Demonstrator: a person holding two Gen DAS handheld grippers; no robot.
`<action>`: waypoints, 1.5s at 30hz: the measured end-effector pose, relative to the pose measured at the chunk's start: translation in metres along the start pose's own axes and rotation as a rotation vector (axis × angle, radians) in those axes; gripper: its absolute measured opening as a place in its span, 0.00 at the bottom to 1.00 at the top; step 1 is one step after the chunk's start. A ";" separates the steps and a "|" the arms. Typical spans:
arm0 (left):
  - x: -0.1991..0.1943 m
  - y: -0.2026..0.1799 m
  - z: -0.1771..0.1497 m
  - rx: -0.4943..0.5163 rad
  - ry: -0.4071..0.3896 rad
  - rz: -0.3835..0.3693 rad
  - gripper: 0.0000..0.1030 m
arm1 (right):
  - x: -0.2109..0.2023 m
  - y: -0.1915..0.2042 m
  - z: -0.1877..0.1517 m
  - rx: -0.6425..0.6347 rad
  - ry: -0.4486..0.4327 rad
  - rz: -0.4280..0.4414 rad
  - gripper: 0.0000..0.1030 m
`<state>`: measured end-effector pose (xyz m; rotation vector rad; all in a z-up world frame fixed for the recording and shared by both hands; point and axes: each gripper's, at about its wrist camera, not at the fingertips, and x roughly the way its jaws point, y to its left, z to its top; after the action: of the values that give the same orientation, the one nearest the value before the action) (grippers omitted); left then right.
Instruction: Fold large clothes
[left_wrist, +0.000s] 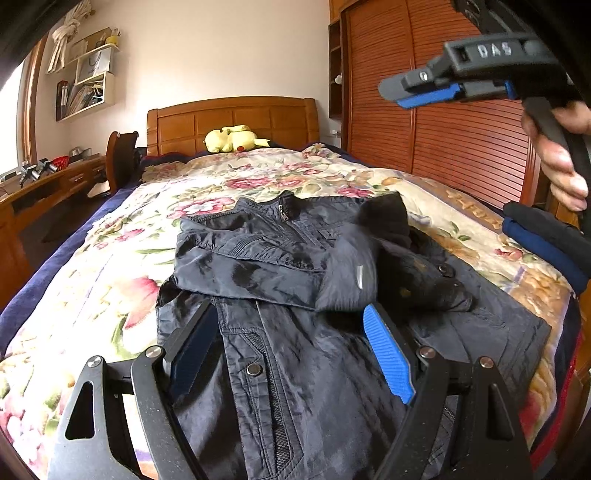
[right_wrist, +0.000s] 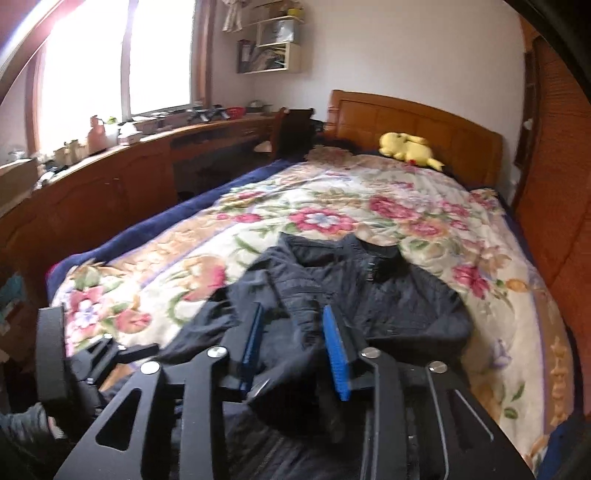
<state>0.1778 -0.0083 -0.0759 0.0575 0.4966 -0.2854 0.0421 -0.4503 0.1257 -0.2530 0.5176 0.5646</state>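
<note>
left wrist view shows one dark jacket lying half folded in the middle of the bed, with flowery cover bare all around it. left claw is spread wide above its hem. right claw is partly spread, pinching nothing.

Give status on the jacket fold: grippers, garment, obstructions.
Left gripper open, low over jacket. Right gripper part open, raised, holding nothing. Jacket sleeves folded in, on bedspread. Folded clothes at bed edge, clear.
</note>
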 end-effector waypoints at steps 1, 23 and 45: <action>0.000 0.000 0.000 0.000 0.000 0.000 0.80 | 0.002 -0.003 -0.003 0.001 0.006 -0.012 0.40; -0.013 0.027 -0.002 -0.043 -0.012 0.022 0.80 | 0.111 -0.066 -0.115 0.299 0.264 -0.046 0.47; -0.016 0.051 -0.007 -0.077 -0.006 0.054 0.80 | 0.146 0.020 0.005 0.029 0.125 0.166 0.04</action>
<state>0.1754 0.0453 -0.0749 -0.0050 0.4984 -0.2132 0.1383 -0.3671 0.0509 -0.2195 0.6720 0.7054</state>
